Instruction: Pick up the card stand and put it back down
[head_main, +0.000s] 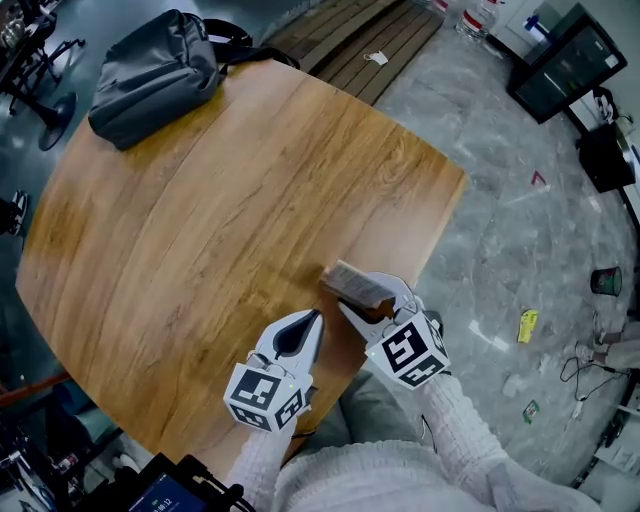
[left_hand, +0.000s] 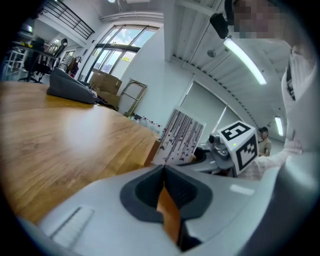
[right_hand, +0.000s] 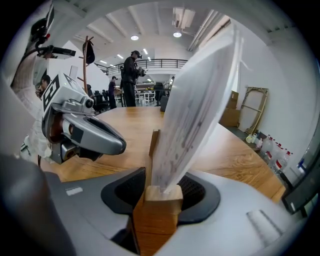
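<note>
Right gripper view: the right tongs (right_hand: 159, 196) clamp a light wooden card stand (right_hand: 161, 194) carrying a printed card. Head view: left tongs (head_main: 313, 324), pinched together and empty, lie just beside it over the round wooden desk (head_main: 200, 220).

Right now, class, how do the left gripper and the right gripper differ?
The right gripper is shut on the wooden base of the card stand; the left gripper is shut on nothing. The right gripper's jaws stand apart round that base; the left gripper's meet at the tips. Both are over the wooden table, near its edge.
</note>
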